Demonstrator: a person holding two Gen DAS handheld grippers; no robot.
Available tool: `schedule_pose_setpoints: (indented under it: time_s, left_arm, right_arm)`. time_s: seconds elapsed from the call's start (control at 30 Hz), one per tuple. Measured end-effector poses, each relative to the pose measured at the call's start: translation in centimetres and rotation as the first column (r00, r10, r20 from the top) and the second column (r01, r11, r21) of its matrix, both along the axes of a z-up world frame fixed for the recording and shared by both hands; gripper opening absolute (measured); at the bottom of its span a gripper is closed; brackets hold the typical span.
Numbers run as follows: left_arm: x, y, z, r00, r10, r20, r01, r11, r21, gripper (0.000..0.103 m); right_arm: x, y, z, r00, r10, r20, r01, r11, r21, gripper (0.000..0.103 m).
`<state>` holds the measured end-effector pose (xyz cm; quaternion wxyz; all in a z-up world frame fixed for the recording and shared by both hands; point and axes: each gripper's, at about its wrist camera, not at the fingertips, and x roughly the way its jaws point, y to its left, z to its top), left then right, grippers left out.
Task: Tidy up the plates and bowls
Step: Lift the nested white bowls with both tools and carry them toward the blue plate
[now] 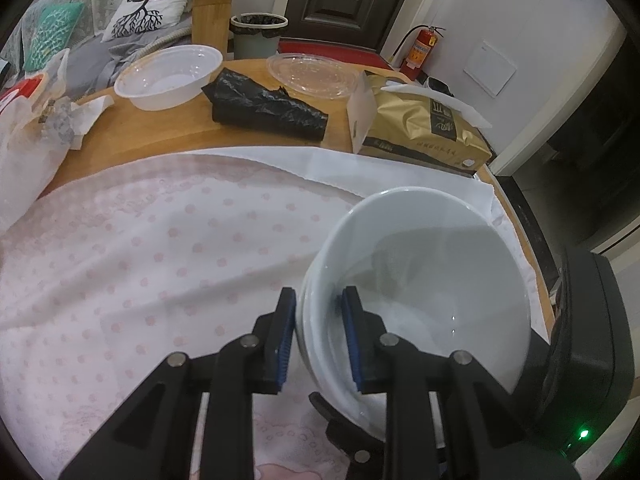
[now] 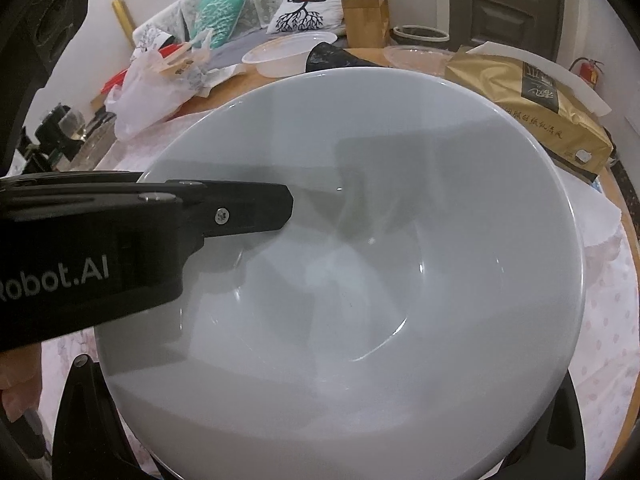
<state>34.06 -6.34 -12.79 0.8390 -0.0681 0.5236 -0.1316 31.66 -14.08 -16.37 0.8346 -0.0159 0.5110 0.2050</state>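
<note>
A stack of white ceramic bowls [image 1: 432,280] is held tilted above the pink dotted tablecloth [image 1: 160,260]. My left gripper [image 1: 318,332] is shut on the stack's near rim, one blue pad [image 1: 286,340] outside and one inside. In the right wrist view the top bowl [image 2: 360,260] fills the frame, and the left gripper's finger [image 2: 248,212] reaches over its left rim. My right gripper's fingers are hidden under the bowl; only its black arms [image 2: 84,420] show at the bottom corners. Part of it shows beneath the stack in the left wrist view [image 1: 340,432].
On the wooden table [image 1: 160,132] behind stand a white plastic bowl [image 1: 168,76], a clear plastic lid [image 1: 312,74], a black plastic bag [image 1: 268,106], a gold paper package [image 1: 424,128] and a white plastic bag [image 1: 24,152]. A sofa, bin and door lie beyond.
</note>
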Motion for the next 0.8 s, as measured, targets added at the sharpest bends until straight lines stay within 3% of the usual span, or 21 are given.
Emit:
schedule_pose_setpoints:
  time_s: [0.37,0.8]
  left_arm:
    - [-1.1,-0.4,0.4,1.000,-0.002,0.020,0.002,1.000,0.021,0.021]
    - [-1.4,-0.1,0.3,1.000,-0.016,0.006,0.016,1.000,0.020,0.022]
  right_arm:
    - [-1.3,-0.2,0.5,0.997,0.005,0.080,-0.003,1.000,-0.026,0.100]
    - [-1.6,0.0,0.5,0.995,0.042,0.087,-0.039,0.998,-0.045,0.100]
